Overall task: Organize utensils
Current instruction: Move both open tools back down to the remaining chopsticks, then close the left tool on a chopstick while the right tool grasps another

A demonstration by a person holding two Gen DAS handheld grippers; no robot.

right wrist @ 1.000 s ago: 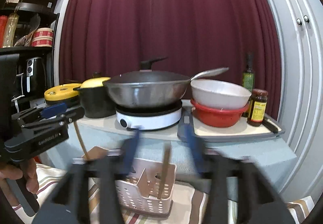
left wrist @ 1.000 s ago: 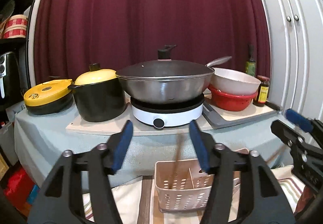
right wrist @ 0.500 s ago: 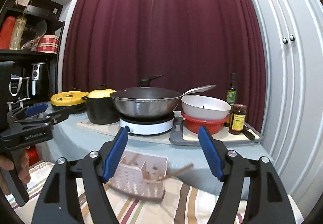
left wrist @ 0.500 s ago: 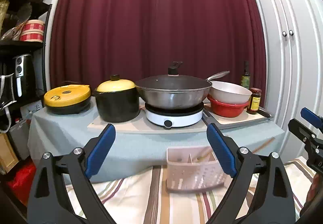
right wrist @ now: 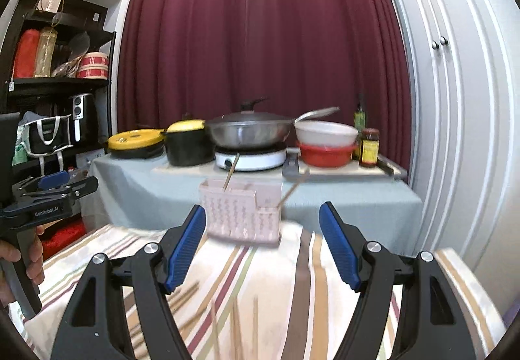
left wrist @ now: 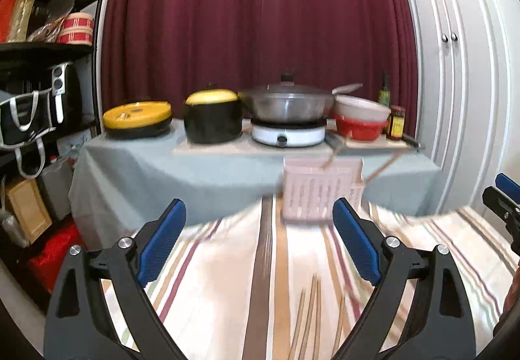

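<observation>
The left gripper [left wrist: 258,243] and right gripper [right wrist: 261,246] are both wide open, holding nothing. On the striped cloth [right wrist: 276,295], loose chopsticks [right wrist: 234,321] lie near. Behind stands one pink basket [right wrist: 240,213] with two sticks inside. Farther back: two yellow-lidded pots, one wok [right wrist: 248,132], two bowls.

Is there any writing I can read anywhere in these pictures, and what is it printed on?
"GenRobot.AI": white lettering on the side of the left gripper, seen from the right wrist camera.
Jar with a yellow label beside the bowls: print too small to read.
Green bottle behind it: label too blurred to read.
Yellow lid of the flat cooker: a small mark, not legible.
Nothing else readable shows in either view.
</observation>
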